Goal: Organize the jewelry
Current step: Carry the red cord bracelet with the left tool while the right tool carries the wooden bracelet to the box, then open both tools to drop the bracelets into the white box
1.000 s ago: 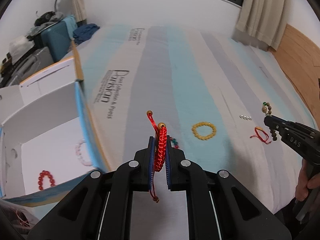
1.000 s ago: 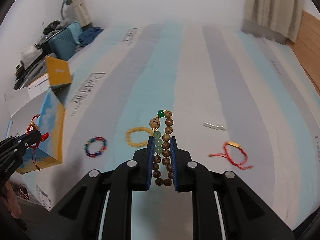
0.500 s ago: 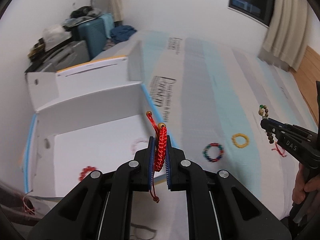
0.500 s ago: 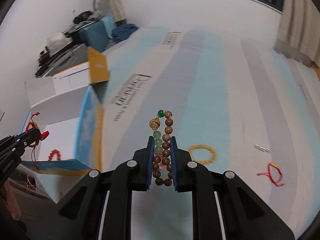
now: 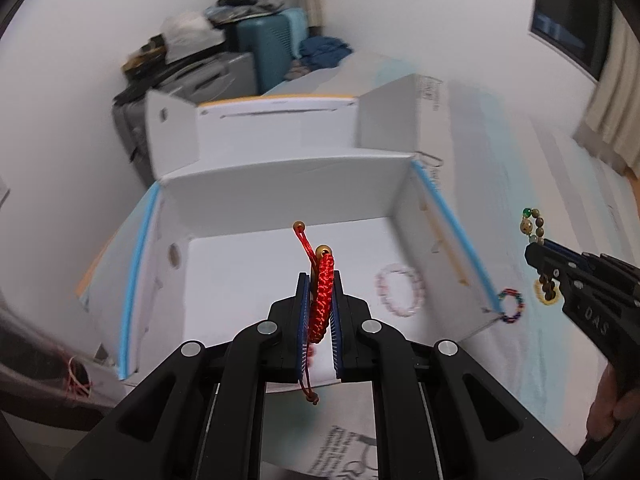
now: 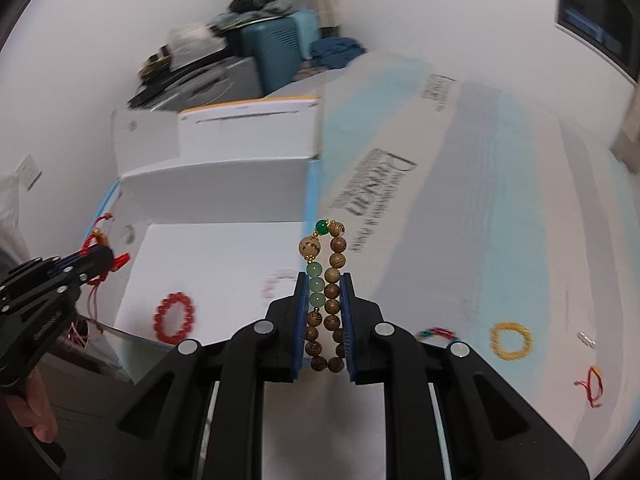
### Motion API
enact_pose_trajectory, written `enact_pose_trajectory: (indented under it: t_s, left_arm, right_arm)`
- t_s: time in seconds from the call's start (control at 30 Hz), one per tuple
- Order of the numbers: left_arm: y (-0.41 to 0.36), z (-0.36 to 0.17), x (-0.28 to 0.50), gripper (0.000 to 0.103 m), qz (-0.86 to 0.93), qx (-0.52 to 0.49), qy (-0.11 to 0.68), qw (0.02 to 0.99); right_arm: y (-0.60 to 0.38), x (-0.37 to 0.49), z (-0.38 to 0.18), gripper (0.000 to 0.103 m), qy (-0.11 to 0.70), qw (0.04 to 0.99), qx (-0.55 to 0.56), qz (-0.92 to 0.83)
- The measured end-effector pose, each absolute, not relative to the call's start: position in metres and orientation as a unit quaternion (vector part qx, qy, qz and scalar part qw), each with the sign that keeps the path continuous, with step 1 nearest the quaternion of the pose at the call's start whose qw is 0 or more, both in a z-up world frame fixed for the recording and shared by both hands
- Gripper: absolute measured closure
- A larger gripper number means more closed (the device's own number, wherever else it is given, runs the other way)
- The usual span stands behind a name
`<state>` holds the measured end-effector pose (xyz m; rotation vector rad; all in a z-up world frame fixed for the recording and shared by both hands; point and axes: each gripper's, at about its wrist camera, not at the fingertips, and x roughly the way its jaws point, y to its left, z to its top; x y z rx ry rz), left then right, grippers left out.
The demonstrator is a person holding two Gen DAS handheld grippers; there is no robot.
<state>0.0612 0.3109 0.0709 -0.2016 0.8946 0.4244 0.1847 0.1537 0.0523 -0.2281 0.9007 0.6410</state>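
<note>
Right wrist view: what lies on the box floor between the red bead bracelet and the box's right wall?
A pale pink bead bracelet, blurred, lies between the red bead bracelet and the box's right wall; otherwise bare white floor.

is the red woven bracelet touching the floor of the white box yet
Apart. The left wrist view shows the red woven bracelet clamped upright between the left jaws, above the white box.

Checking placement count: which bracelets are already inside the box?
Two: the pale pink bead bracelet and the red bead bracelet lie on the white box floor. The yellow and multicoloured ones lie outside, on the bed.
</note>
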Motion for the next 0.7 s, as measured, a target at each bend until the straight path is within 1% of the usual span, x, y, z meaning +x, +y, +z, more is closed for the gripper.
enact_pose_trajectory:
  t_s: [0.33,0.57,0.7]
  left_arm:
    - [0.363,0.038,0.068,0.094,0.241,-0.124,0.478,0.835]
    - [0.391,0.007,0.082,0.094,0.246,-0.156,0.528,0.798]
    - [0.397,-0.011,0.089,0.094,0.242,-0.152,0.551,0.784]
  right_arm:
    - [0.236,0.177,0.019,0.089,0.475,0.802,-0.155,0.328]
    - [0.258,0.199,-0.023,0.089,0.54,0.766,-0.169,0.303]
    - [0.265,0.209,-0.043,0.089,0.566,0.75,-0.182,0.29]
